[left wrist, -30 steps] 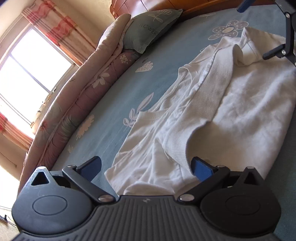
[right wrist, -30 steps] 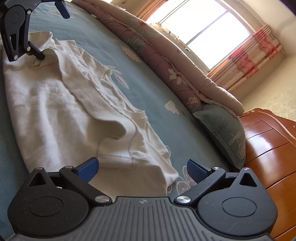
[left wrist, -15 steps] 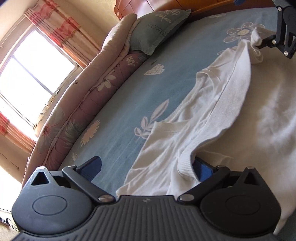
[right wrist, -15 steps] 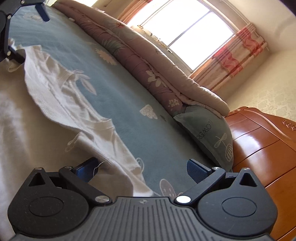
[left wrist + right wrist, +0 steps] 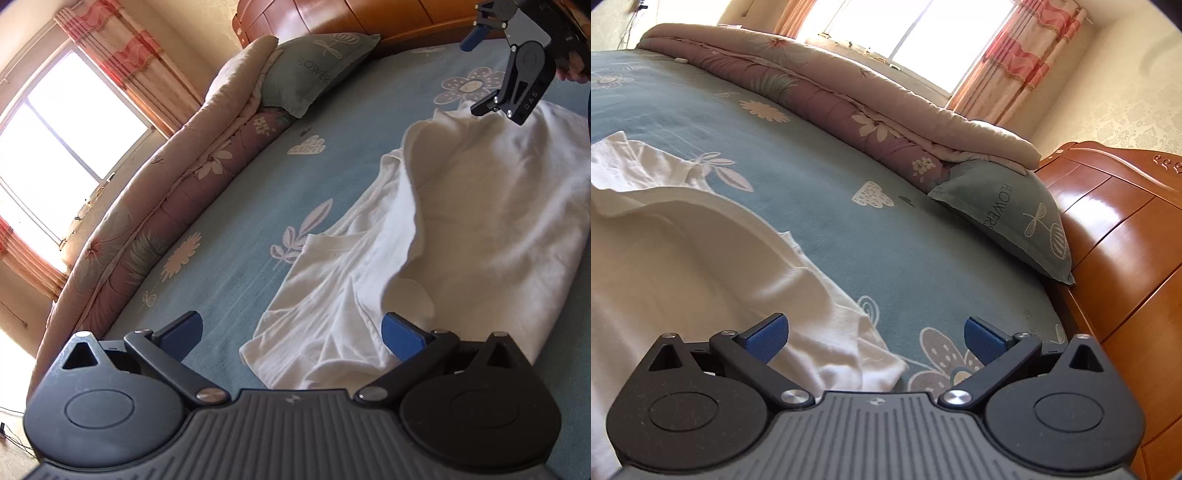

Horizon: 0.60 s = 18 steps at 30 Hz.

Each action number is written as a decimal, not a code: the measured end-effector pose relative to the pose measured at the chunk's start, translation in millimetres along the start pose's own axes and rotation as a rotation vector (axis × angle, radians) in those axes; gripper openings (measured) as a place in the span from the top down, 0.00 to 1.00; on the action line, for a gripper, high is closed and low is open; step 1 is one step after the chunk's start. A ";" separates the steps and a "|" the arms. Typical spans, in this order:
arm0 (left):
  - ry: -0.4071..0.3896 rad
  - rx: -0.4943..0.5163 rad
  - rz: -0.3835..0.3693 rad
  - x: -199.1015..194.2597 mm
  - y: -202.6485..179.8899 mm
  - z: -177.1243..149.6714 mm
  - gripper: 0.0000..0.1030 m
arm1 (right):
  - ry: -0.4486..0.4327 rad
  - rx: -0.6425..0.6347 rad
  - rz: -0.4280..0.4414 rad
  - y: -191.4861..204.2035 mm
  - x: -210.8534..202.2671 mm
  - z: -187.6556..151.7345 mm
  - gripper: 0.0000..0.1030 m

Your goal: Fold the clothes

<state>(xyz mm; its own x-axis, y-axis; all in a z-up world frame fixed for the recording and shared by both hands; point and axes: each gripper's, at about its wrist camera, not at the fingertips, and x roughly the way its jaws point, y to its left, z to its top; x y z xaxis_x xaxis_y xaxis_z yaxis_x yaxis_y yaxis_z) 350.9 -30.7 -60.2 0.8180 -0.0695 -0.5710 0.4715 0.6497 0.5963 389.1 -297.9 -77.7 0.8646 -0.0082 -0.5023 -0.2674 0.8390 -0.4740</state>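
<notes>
Now both grippers hang with fingers spread wide and nothing between them. The left gripper (image 5: pixel 291 334) sits just above the near hem of the white shirt (image 5: pixel 461 229), its right pad (image 5: pixel 400 338) touching or just over a fold of cloth; half a second ago that fold lay draped over the pad, and it has since dropped flat. The right gripper (image 5: pixel 873 334) is seen from the left wrist at the shirt's far end (image 5: pixel 487 70), its lower finger just above the cloth and its upper finger clear of it. A second ago it pinched that corner; the corner now lies loose on the bedsheet (image 5: pixel 258 192). From the right wrist, the shirt (image 5: pixel 701 258) spreads to the left and beneath the gripper, its folded edge running away ahead. Beyond it, ahead of both grippers, lie the rolled quilt (image 5: pixel 849 107) and the pillow (image 5: pixel 1008 210) against the wooden headboard (image 5: pixel 1115 229). The shirt lies folded lengthwise, one side laid over the other.
</notes>
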 end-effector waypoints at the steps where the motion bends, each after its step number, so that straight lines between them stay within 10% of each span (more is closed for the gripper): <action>1: 0.010 0.010 -0.014 2.0 -4.4 -1.3 0.00 | -0.002 -0.003 0.011 2.8 -4.6 -1.7 0.00; 11: 0.079 0.059 -0.042 37.1 -17.6 -11.8 0.00 | 0.004 -0.010 0.064 18.5 -22.4 -10.4 0.00; 18: 0.085 -0.175 0.189 71.7 50.4 -2.7 0.00 | 0.009 0.009 0.069 22.0 -19.8 -10.5 0.00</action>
<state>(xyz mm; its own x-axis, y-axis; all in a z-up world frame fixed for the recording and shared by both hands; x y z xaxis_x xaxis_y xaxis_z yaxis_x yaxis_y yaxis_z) 432.4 -0.9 -72.6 0.8520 0.1243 -0.5086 0.2432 0.7663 0.5947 361.6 -285.0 -85.8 0.8405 0.0452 -0.5399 -0.3223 0.8427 -0.4312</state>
